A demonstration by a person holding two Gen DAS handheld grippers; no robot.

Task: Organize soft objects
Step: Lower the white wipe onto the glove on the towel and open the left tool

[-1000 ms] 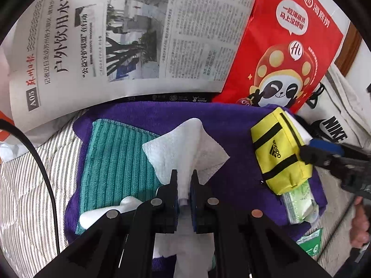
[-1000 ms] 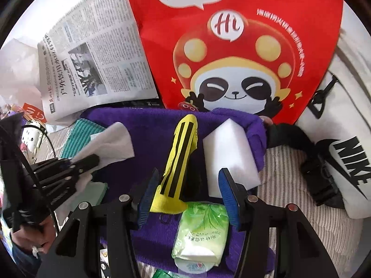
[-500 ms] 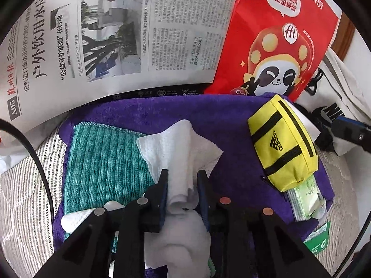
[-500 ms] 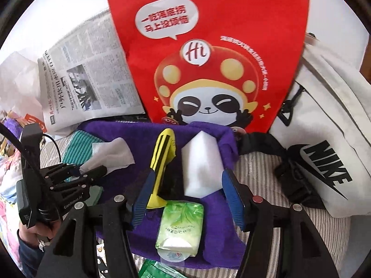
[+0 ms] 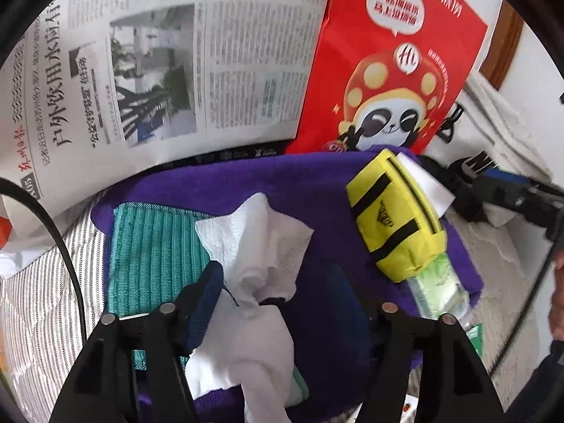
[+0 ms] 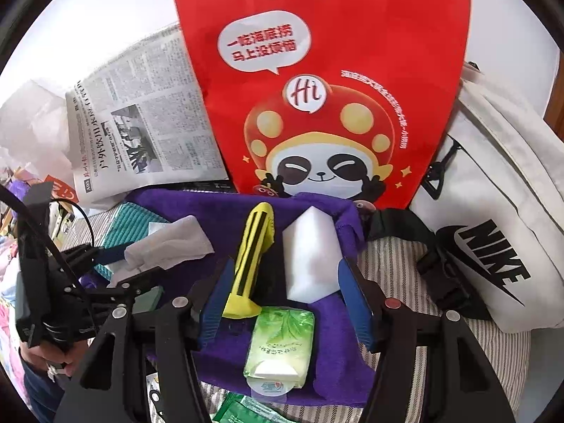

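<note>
A purple towel (image 5: 246, 190) (image 6: 197, 208) lies on the striped bed. On it are a teal cloth (image 5: 155, 246), a crumpled white tissue (image 5: 261, 246) (image 6: 172, 243), a yellow pouch (image 5: 394, 218) (image 6: 252, 257), a white sponge block (image 6: 310, 257) and a green tissue pack (image 6: 278, 345) (image 5: 437, 285). My left gripper (image 5: 278, 292) is open, its jaws either side of the tissue, which rests loose between them. My right gripper (image 6: 285, 303) is open and empty above the pouch, sponge and pack.
A newspaper (image 5: 158, 63) and a red panda bag (image 6: 328, 88) stand behind the towel. A white Nike bag (image 6: 500, 239) with black straps lies to the right. Green sachets (image 6: 246, 412) lie at the front edge.
My left gripper was shut on the white tissue; it has opened wide and the tissue now lies loose. My right gripper has pulled back and up, still open.
</note>
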